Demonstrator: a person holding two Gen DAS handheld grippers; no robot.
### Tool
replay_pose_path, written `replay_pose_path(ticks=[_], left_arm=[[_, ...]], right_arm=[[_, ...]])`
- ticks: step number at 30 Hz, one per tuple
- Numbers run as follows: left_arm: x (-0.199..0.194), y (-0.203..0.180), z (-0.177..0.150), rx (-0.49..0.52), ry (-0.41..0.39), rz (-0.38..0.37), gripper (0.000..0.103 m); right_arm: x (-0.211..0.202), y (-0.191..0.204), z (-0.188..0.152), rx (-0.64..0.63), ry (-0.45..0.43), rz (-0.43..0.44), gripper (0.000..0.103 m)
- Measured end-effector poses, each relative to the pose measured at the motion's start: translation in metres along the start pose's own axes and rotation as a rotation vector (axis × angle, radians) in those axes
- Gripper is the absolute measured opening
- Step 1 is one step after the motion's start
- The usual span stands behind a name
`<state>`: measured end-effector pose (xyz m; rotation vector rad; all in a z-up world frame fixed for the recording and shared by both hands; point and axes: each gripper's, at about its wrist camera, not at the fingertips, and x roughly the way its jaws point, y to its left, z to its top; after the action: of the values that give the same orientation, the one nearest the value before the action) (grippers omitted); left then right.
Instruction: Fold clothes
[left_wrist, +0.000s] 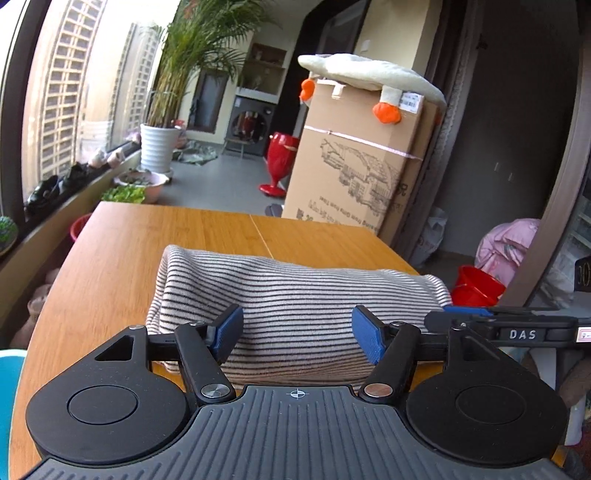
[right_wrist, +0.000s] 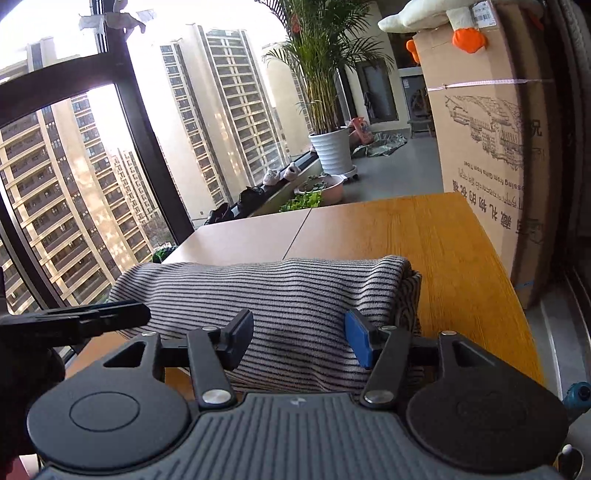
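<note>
A folded black-and-white striped garment lies as a thick bundle on the wooden table. It also shows in the right wrist view. My left gripper is open, its blue pads just above the bundle's near edge, holding nothing. My right gripper is open over the bundle's near right part, holding nothing. The right gripper's fingers reach in from the right in the left wrist view. The left gripper's fingers show at the left of the right wrist view.
A tall cardboard box with a plush toy on top stands beyond the table's far right. A potted palm, a red stool and a red bucket stand on the floor. A window runs along the left.
</note>
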<state>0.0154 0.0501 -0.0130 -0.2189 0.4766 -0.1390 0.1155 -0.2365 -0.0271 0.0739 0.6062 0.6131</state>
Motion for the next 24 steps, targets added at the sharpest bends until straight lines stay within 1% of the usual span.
replay_pose_path(ticks=[1, 3, 4, 5, 10, 13, 18, 21, 24], left_arm=[[0.000, 0.002, 0.001, 0.008, 0.003, 0.021, 0.080], [0.008, 0.011, 0.000, -0.004, 0.031, 0.054, 0.078], [0.013, 0.017, -0.003, -0.024, 0.051, 0.055, 0.076], [0.018, 0.022, -0.006, -0.040, 0.067, 0.055, 0.076], [0.026, 0.023, -0.013, -0.037, 0.062, 0.046, 0.080], [0.035, 0.024, -0.012, -0.028, 0.057, 0.044, 0.082], [0.060, 0.025, -0.005, 0.039, 0.035, 0.075, 0.083], [0.075, 0.030, 0.002, 0.036, 0.028, 0.090, 0.084], [0.083, 0.035, 0.006, 0.020, 0.033, 0.101, 0.084]], right_arm=[[0.003, 0.000, -0.004, -0.016, -0.008, -0.010, 0.055], [0.001, 0.000, -0.006, -0.010, -0.019, -0.011, 0.055], [0.000, 0.001, -0.005, -0.001, -0.016, -0.011, 0.055], [-0.001, 0.001, -0.004, 0.003, -0.012, -0.013, 0.055], [-0.005, 0.003, -0.009, -0.012, -0.007, -0.042, 0.055], [0.006, 0.005, -0.007, -0.043, -0.017, -0.065, 0.055], [0.040, 0.003, 0.005, -0.116, -0.052, -0.109, 0.055], [0.061, -0.001, 0.017, -0.141, -0.059, -0.118, 0.055], [0.071, -0.005, 0.023, -0.141, -0.067, -0.115, 0.055]])
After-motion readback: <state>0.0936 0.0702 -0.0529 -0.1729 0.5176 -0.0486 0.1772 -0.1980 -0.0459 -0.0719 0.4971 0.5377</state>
